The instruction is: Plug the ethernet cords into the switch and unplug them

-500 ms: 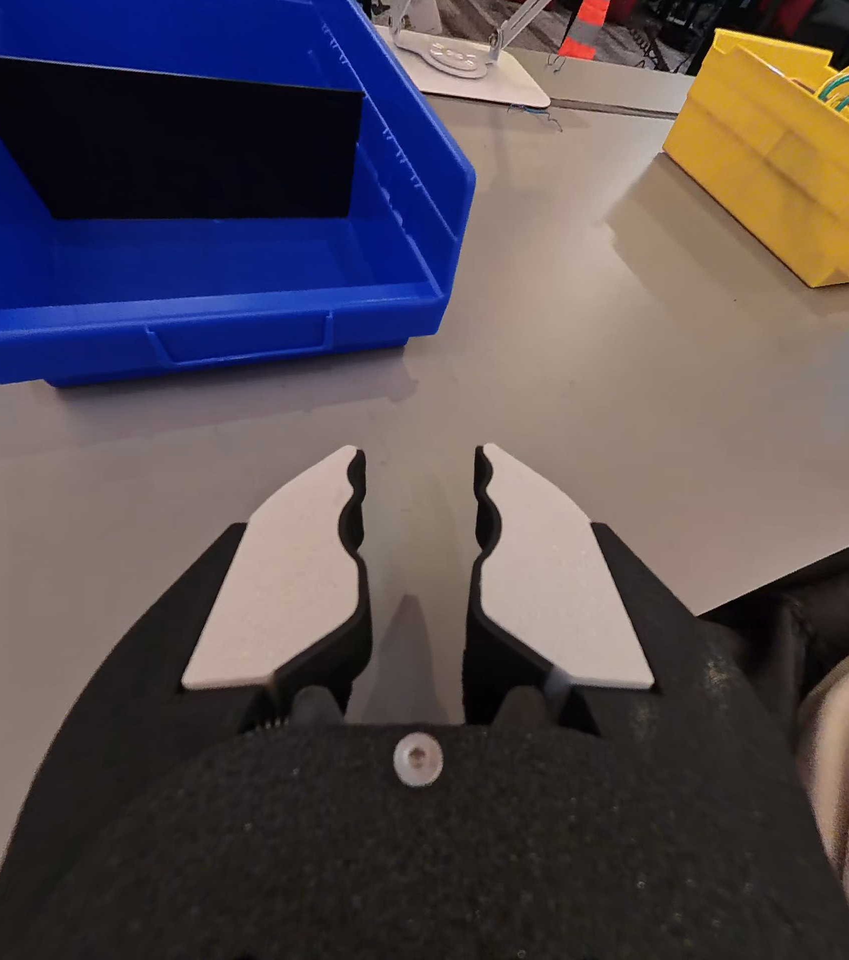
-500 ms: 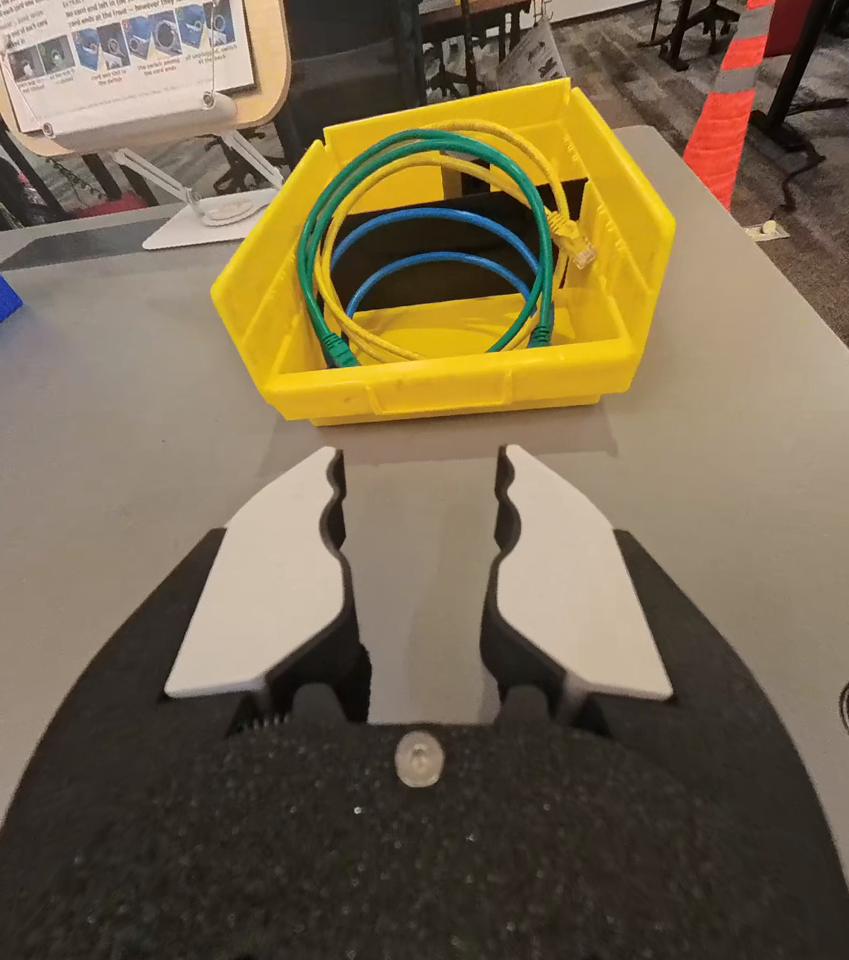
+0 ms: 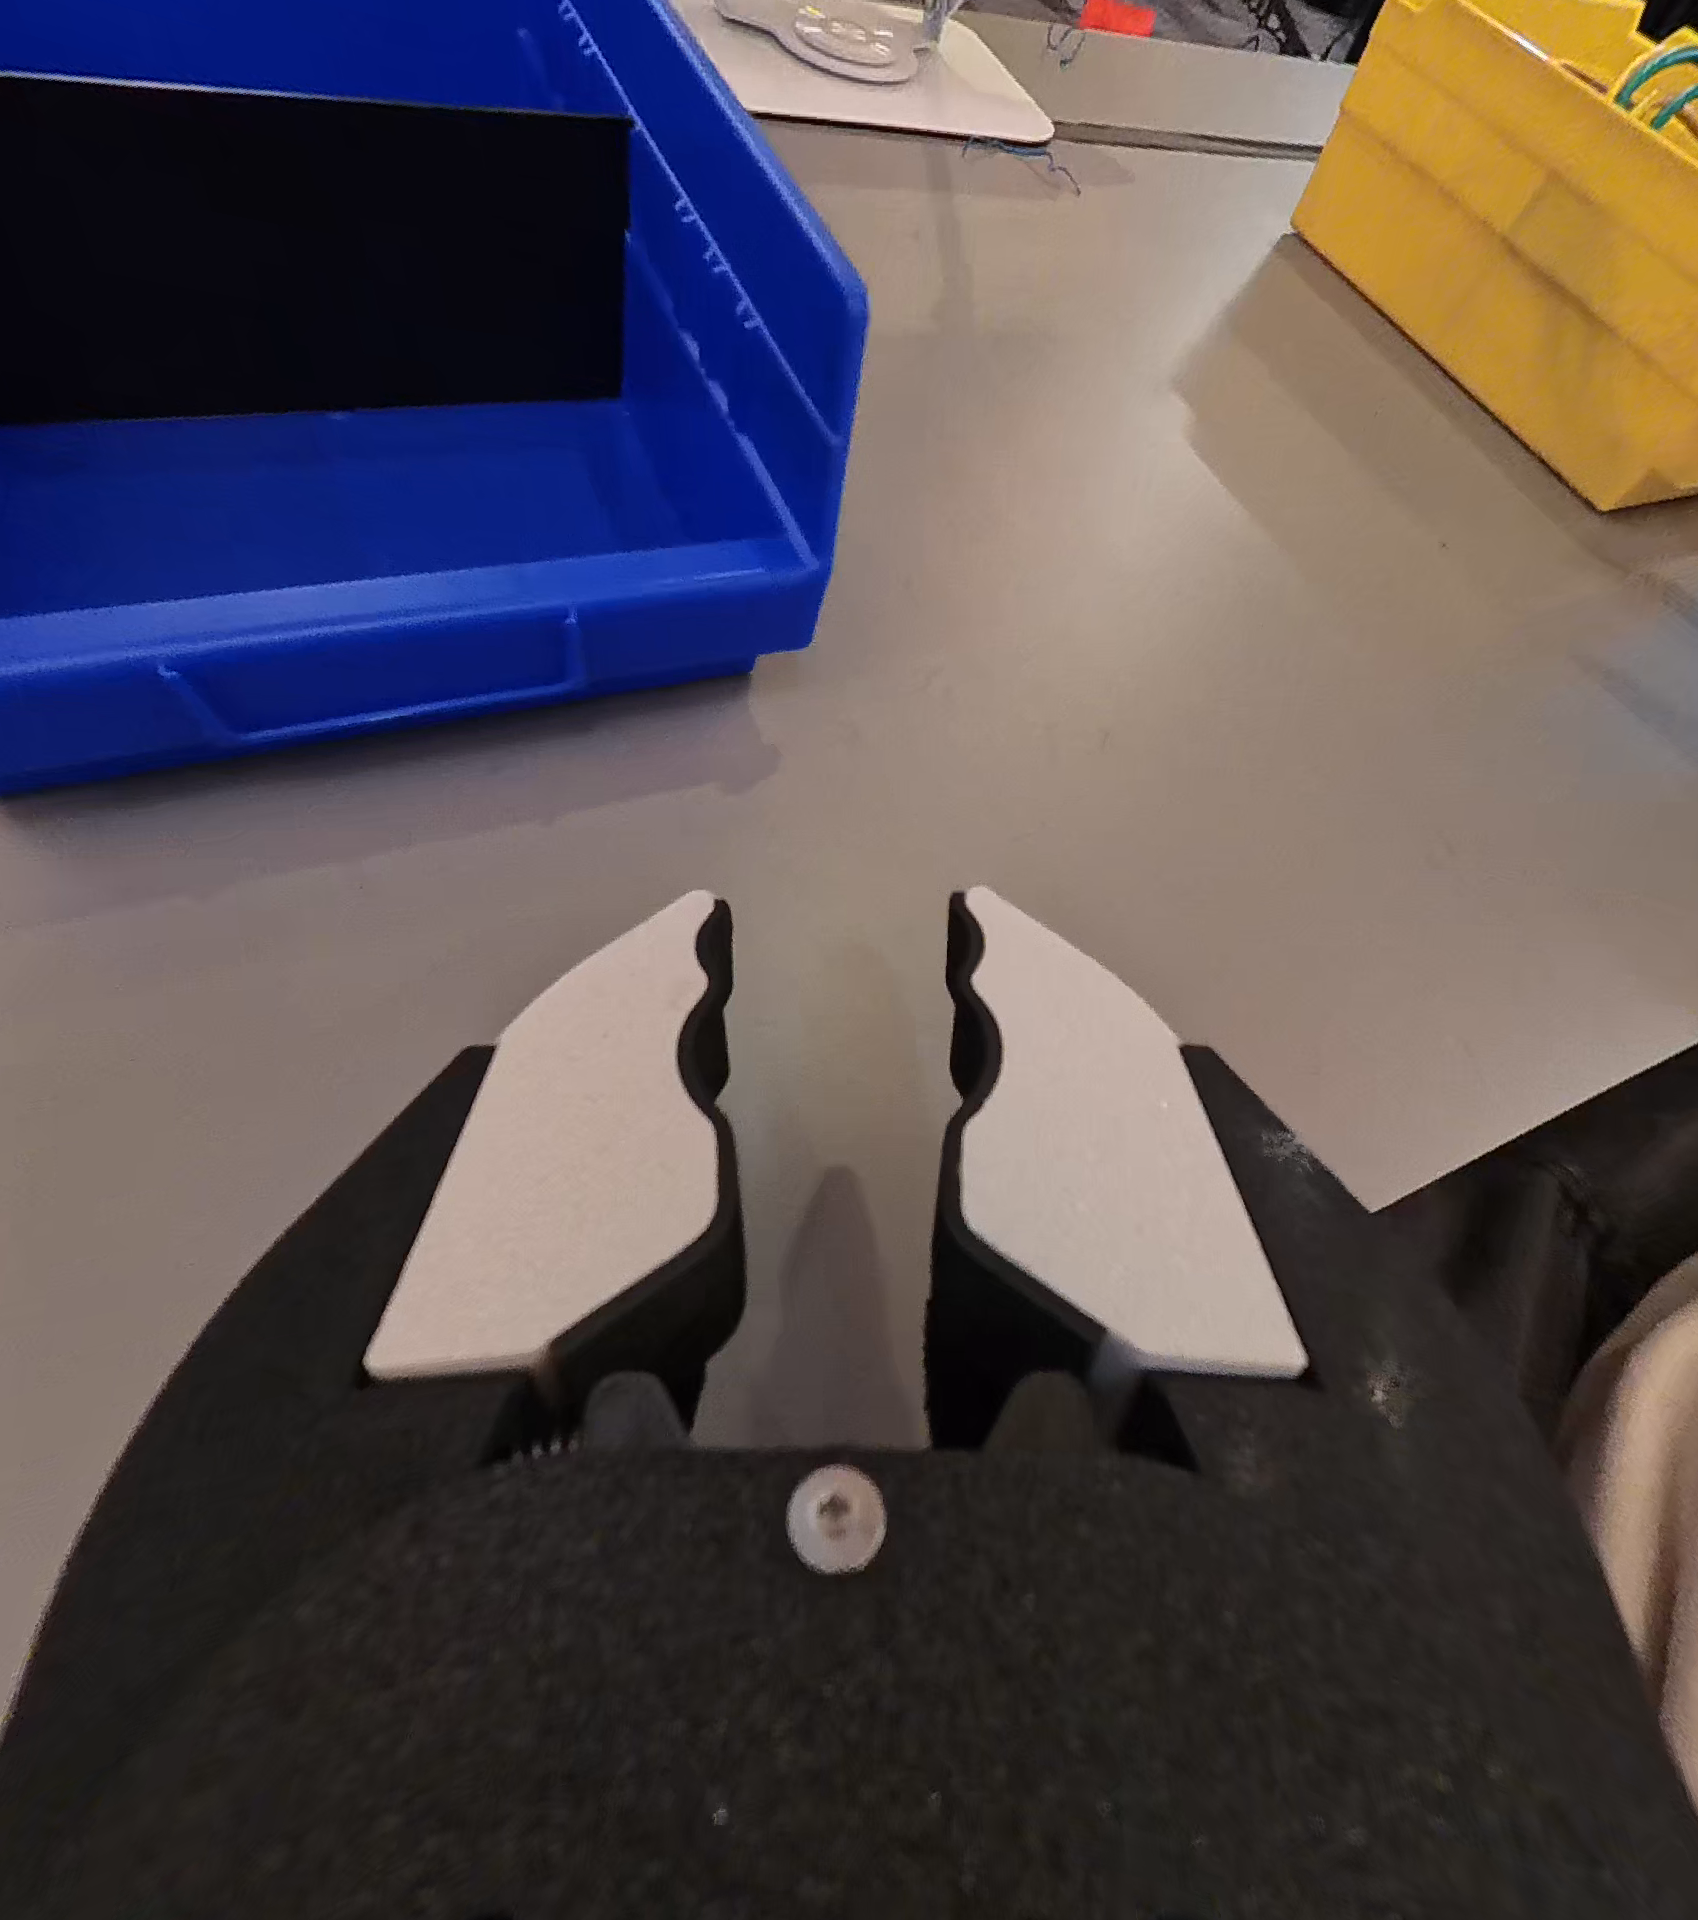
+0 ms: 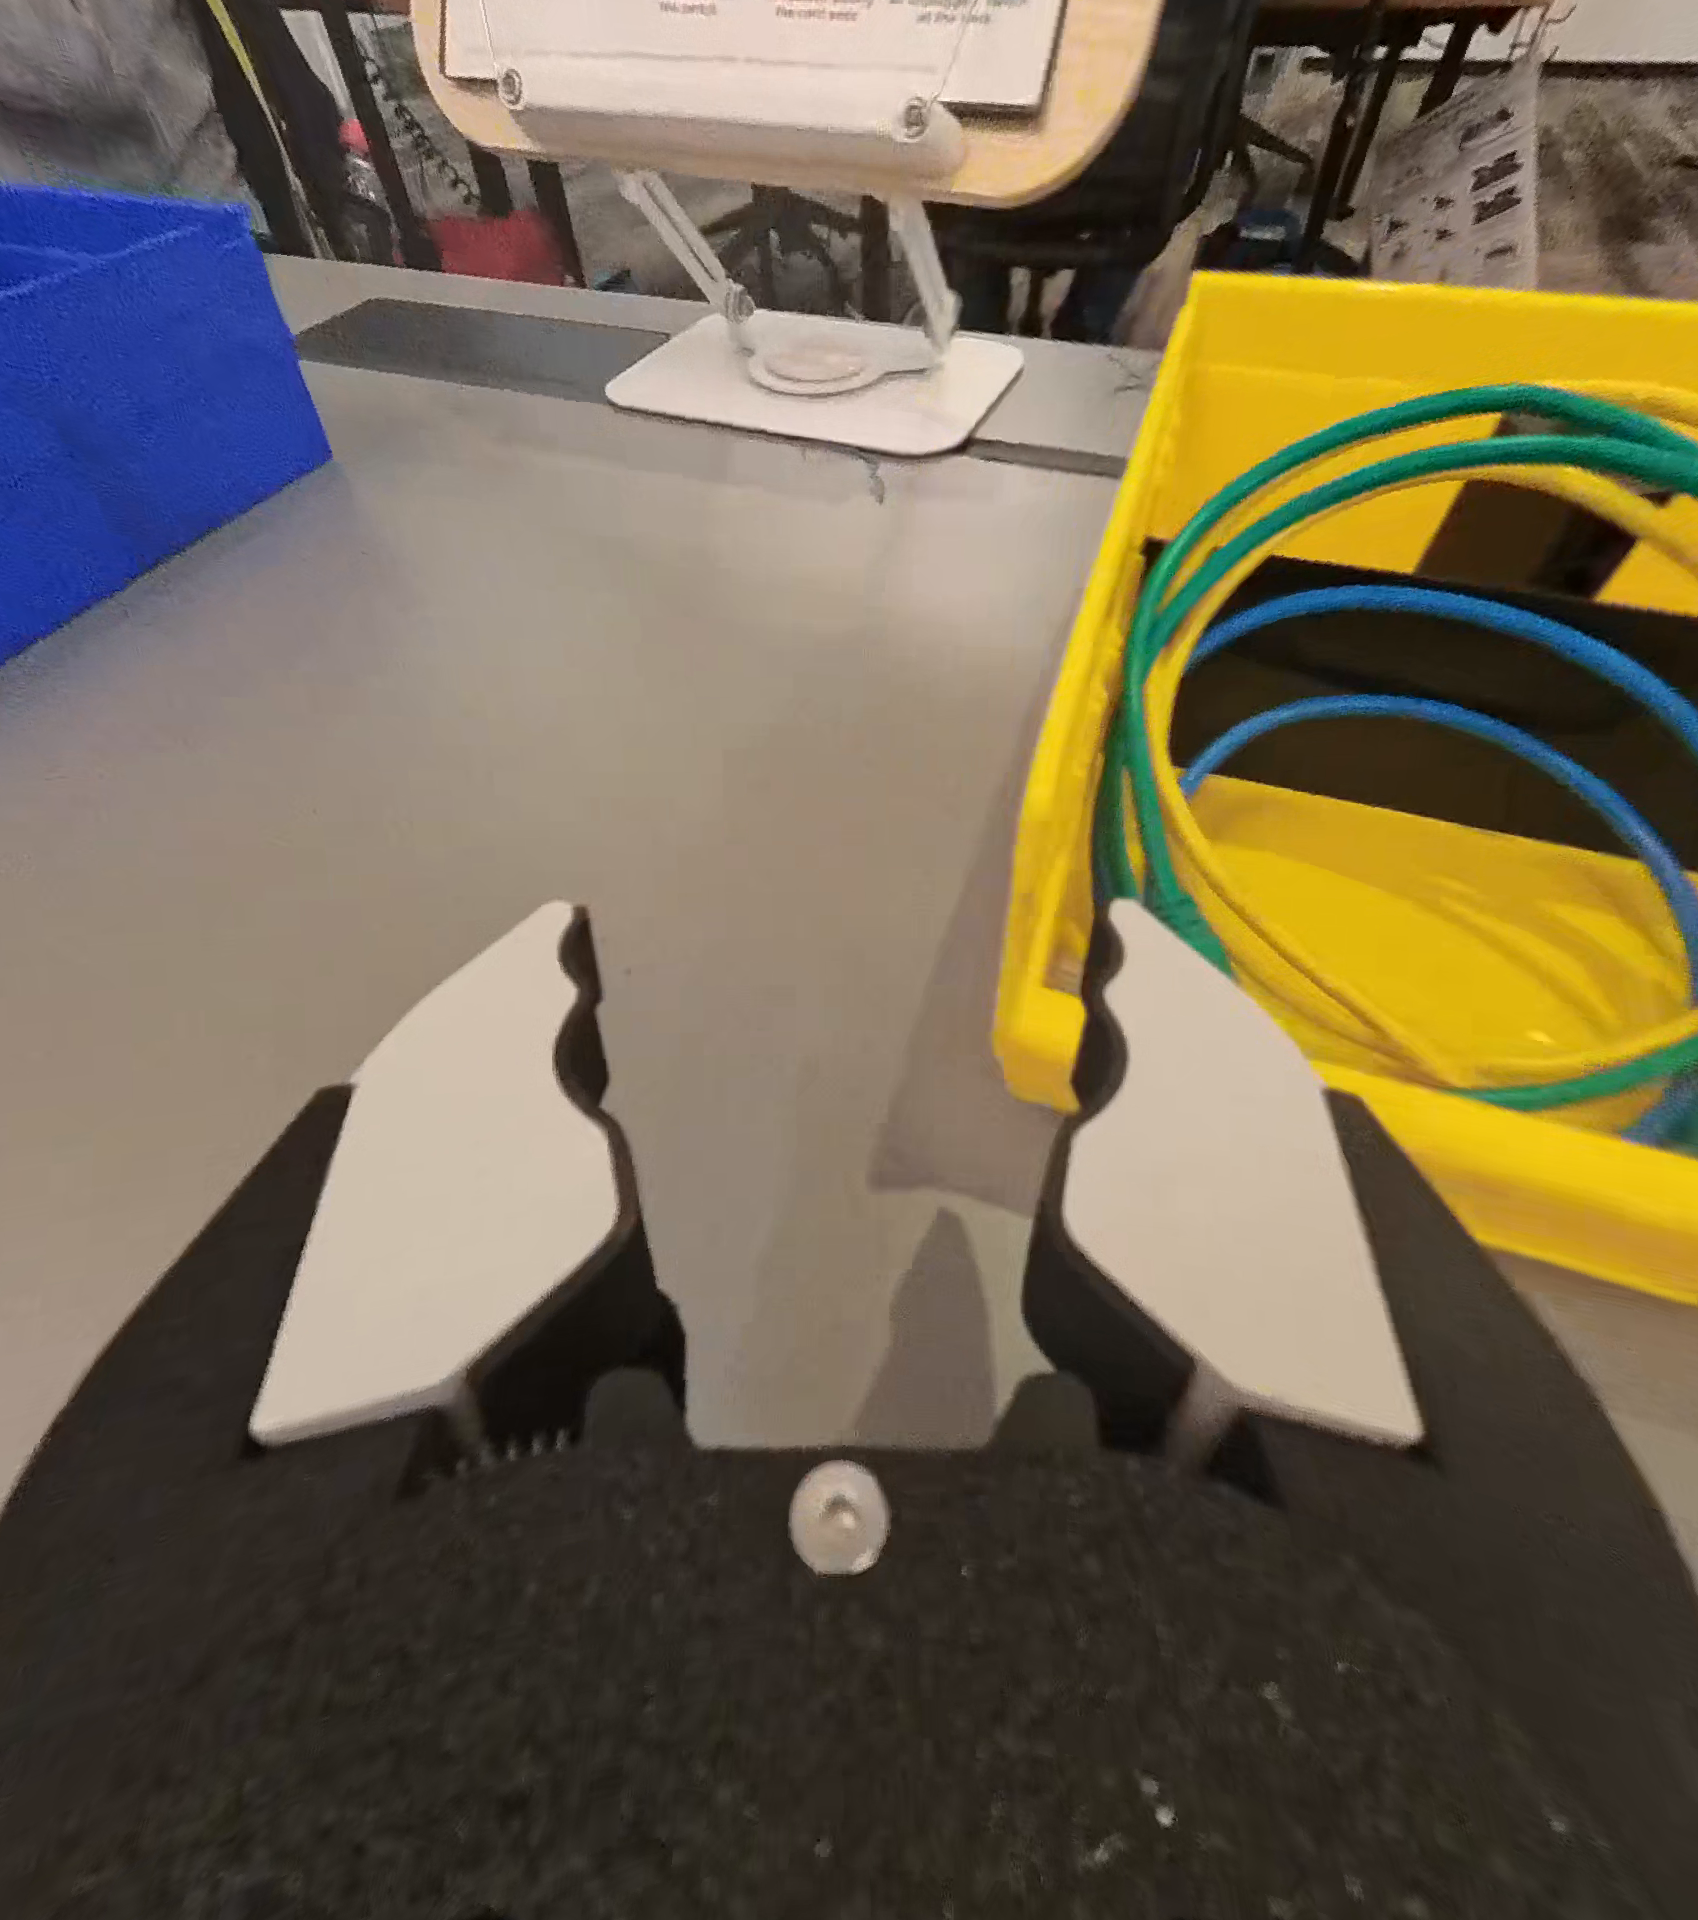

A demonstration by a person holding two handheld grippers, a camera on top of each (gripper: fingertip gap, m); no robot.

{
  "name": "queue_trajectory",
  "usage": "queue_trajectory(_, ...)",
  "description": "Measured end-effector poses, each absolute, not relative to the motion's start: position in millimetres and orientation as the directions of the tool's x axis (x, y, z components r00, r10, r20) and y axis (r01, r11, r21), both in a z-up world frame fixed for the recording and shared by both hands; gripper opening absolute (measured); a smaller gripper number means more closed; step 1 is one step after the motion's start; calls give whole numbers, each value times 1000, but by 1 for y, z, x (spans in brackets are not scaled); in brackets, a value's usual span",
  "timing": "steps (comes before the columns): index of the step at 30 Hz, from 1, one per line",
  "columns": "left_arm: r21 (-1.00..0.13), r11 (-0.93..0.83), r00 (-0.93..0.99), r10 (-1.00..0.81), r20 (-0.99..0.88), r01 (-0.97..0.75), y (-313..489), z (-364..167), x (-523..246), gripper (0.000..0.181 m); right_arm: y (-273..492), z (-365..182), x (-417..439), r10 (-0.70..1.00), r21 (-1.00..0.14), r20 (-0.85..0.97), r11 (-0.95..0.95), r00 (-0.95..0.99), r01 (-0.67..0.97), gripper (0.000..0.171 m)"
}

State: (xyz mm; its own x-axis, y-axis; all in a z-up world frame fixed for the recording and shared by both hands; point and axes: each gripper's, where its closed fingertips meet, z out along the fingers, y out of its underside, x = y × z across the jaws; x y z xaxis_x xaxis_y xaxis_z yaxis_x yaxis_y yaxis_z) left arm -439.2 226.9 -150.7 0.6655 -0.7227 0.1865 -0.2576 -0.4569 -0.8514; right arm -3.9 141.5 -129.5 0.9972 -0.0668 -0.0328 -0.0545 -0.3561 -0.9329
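Note:
A yellow bin (image 4: 1084, 790) stands on the grey table and holds coiled ethernet cords: green (image 4: 1344, 447), blue (image 4: 1447, 603) and yellow (image 4: 1271, 935). It also shows at the far right of the left wrist view (image 3: 1510, 270). My right gripper (image 4: 840, 920) is open and empty, with its right finger just in front of the bin's near left corner. My left gripper (image 3: 840, 904) is open and empty above bare table, right of a blue bin (image 3: 357, 634) with a black divider (image 3: 253, 249). No switch is in view.
A white stand (image 4: 814, 395) with a wooden board sits at the table's far edge. The blue bin also shows at the left of the right wrist view (image 4: 76, 447). A person's sleeve (image 3: 1676, 1507) is at the table's near edge. Chairs and floor lie beyond.
My right gripper has swung left and moved closer, so the yellow bin now sits at the right, and its jaws have opened wider. My left gripper has opened slightly and barely moved.

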Motion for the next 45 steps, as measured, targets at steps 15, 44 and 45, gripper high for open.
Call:
queue_trajectory(15, -868, -312, 529, -846, 68, -386, 192, -146, -363, 43, 107, -86, -15, 40, -962, -166, -226, 985, -153, 68)
queue_trajectory(44, -934, -173, 589, -806, -47, -312, 205, -110, -58, 6, 94, -127, 100, -508, -890, -204, -260, 837, -375, 5)
queue_trajectory(45, -941, -166, 606, -794, -50, -295, 211, -102, -72, 6, 103, -119, 88, -490, -896, -223, -237, 843, -375, 5)
